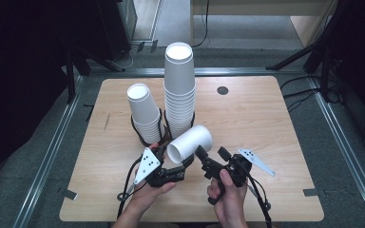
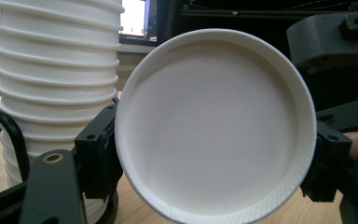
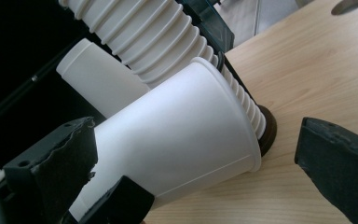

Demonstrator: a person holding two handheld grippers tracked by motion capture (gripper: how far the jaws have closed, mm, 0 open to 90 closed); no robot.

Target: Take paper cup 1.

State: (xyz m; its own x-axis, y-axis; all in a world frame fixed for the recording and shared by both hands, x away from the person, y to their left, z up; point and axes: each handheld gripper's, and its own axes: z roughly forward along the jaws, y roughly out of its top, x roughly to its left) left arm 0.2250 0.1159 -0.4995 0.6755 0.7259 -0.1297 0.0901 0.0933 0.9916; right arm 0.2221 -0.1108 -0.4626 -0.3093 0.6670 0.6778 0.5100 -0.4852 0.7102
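Note:
A single white paper cup (image 1: 190,142) lies on its side above the wooden table (image 1: 266,123), in front of two upside-down stacks of cups. My left gripper (image 1: 180,160) is shut on the cup's base end. In the left gripper view, the cup's round bottom (image 2: 214,126) faces the camera with a jaw pressed against each side. My right gripper (image 1: 212,153) is open around the cup. In the right gripper view, the cup's side wall (image 3: 182,135) lies between the wide jaws, and the right-hand jaw stands apart from it. The cup's mouth points towards the stacks.
The tall cup stack (image 1: 179,90) and the shorter cup stack (image 1: 144,114) stand in black wire holders just behind the held cup. A dark round hole (image 1: 223,90) marks the table's far side. Bare wood lies to the right. Black stand legs (image 1: 309,52) lie beyond the table.

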